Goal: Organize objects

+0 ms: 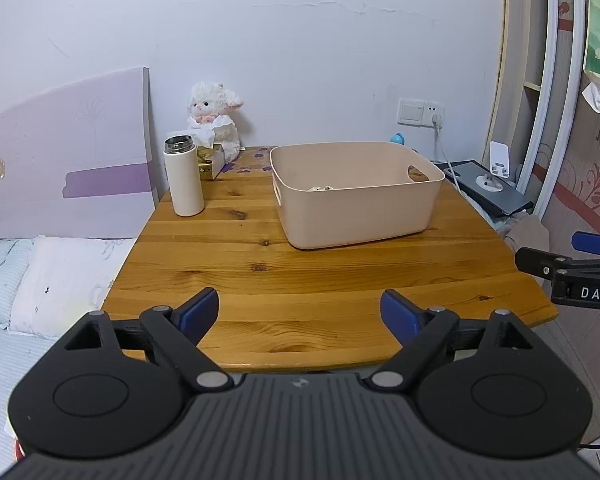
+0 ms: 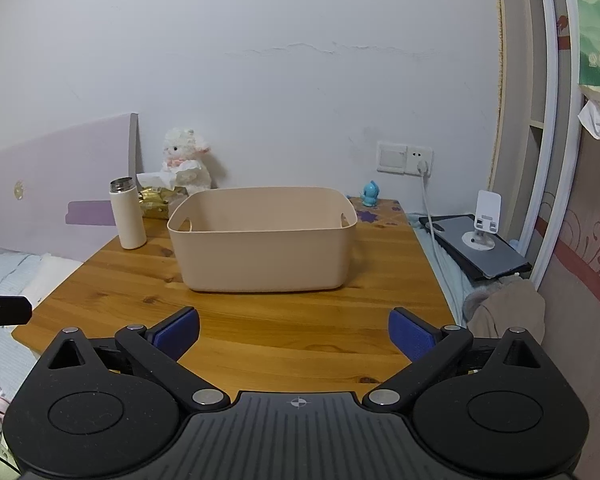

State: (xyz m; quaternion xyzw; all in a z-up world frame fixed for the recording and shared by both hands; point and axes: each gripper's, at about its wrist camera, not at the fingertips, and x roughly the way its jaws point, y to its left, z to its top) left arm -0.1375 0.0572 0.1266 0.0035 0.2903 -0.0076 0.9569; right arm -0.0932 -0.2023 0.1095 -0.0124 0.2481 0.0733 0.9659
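Two claws, left claw point(image 1: 299, 314) and right claw point(image 2: 294, 334), are hanging spread apart and empty while I'm eyeing the bottle point(image 1: 183, 176) standing upper left of the bin point(image 1: 356, 196) on the tabletop point(image 1: 324, 292), risking tipping it.

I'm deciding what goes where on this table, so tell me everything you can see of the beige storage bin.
The beige storage bin is a rounded rectangular tub, apparently matte plastic, with a rolled rim and a cut-out handle slot in each short end. It has no lid and sits upright and level on the wooden table, toward the back right. Something small and pale lies on its floor, too hidden to identify. Neither gripper touches it; the white bottle stands apart to its left.
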